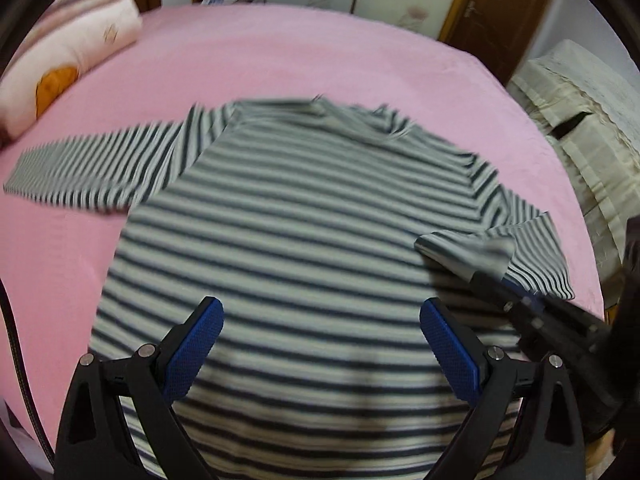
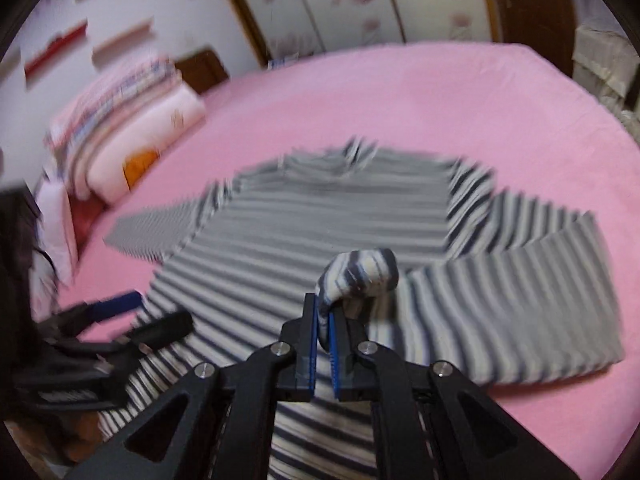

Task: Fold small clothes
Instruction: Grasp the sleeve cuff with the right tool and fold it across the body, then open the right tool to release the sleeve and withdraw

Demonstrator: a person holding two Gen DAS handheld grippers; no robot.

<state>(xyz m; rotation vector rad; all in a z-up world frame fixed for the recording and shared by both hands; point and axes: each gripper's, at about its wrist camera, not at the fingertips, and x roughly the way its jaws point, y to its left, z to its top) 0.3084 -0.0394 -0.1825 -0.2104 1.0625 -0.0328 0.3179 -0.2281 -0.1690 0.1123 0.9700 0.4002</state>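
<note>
A grey, white and navy striped long-sleeved shirt (image 1: pixel 304 216) lies spread flat on the pink bed (image 1: pixel 280 52), collar at the far side. My left gripper (image 1: pixel 320 312) is open above the shirt's lower body, holding nothing; it also shows in the right wrist view (image 2: pixel 132 314) at the left. My right gripper (image 2: pixel 325 312) is shut on the cuff of the right sleeve (image 2: pixel 360 276), which is lifted over the shirt body; the rest of that sleeve (image 2: pixel 532 292) lies bent on the bed. In the left wrist view the right gripper (image 1: pixel 476 264) holds the cuff at the right. The left sleeve (image 1: pixel 88 168) stretches out to the left.
Folded pink quilts and pillows (image 2: pixel 132 136) are stacked at the bed's far left. A beige covered piece of furniture (image 1: pixel 588 128) stands off the bed's right edge. Floral wardrobe doors (image 2: pixel 360 4) and a brown door (image 1: pixel 500 16) are behind the bed.
</note>
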